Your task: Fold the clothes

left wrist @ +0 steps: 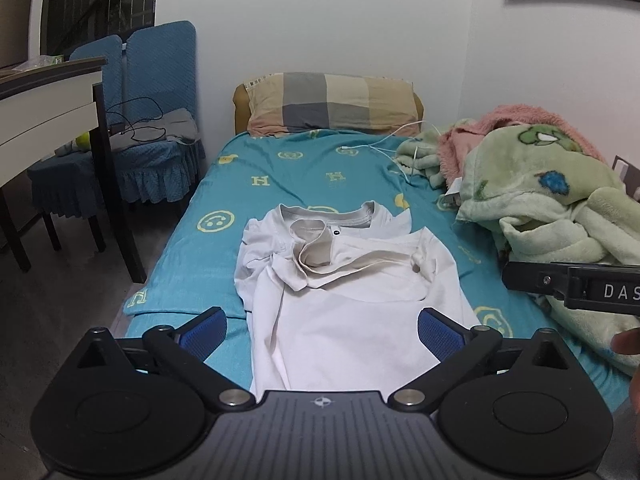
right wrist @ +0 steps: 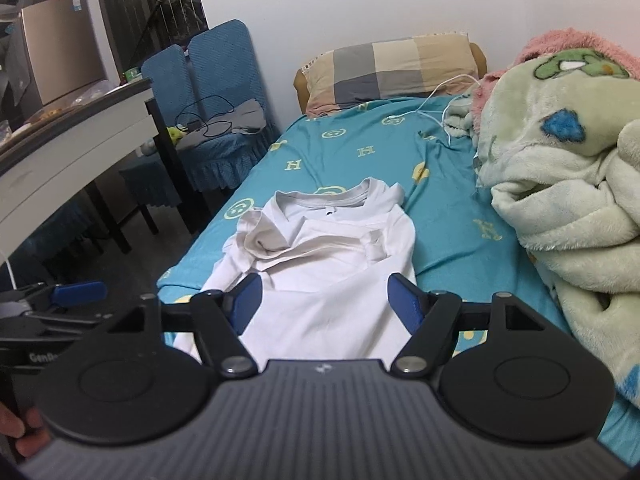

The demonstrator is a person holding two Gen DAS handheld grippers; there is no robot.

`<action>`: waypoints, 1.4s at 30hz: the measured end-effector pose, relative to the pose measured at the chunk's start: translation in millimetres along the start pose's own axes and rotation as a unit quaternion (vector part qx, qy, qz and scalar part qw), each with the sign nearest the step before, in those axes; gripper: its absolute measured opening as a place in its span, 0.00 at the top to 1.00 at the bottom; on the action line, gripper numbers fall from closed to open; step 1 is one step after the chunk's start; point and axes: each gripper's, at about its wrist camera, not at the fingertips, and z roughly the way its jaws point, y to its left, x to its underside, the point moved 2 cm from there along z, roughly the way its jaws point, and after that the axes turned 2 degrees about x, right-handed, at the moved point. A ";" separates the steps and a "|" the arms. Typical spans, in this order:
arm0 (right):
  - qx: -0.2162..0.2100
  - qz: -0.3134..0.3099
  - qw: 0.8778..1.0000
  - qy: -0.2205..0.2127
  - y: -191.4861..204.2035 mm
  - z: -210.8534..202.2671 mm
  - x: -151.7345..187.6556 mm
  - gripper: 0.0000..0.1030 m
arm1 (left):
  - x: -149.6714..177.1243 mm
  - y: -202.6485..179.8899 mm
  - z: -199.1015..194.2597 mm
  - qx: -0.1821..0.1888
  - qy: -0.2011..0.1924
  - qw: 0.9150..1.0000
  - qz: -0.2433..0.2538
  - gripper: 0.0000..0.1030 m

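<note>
A white T-shirt (left wrist: 340, 300) lies on the teal bed sheet (left wrist: 300, 176), collar towards the pillow, both sleeves folded in over the chest. It also shows in the right wrist view (right wrist: 320, 280). My left gripper (left wrist: 322, 334) is open and empty, held above the shirt's lower part, blue pads wide apart. My right gripper (right wrist: 324, 300) is open and empty, also above the shirt's lower half. The right gripper's body shows at the right edge of the left wrist view (left wrist: 576, 288). The left gripper shows at the left edge of the right wrist view (right wrist: 60, 300).
A checked pillow (left wrist: 328, 104) lies at the bed's head. A heap of green and pink blankets (left wrist: 540, 200) fills the bed's right side, with a white cable (left wrist: 384, 148) beside it. Blue covered chairs (left wrist: 152, 120) and a table (left wrist: 48, 100) stand left of the bed.
</note>
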 end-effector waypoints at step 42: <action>-0.173 0.397 0.872 0.229 -42.0 62.9 69.9 0.29 | 101.1 89.2 103.6 0.111 0.290 0.834 -0.456 0.15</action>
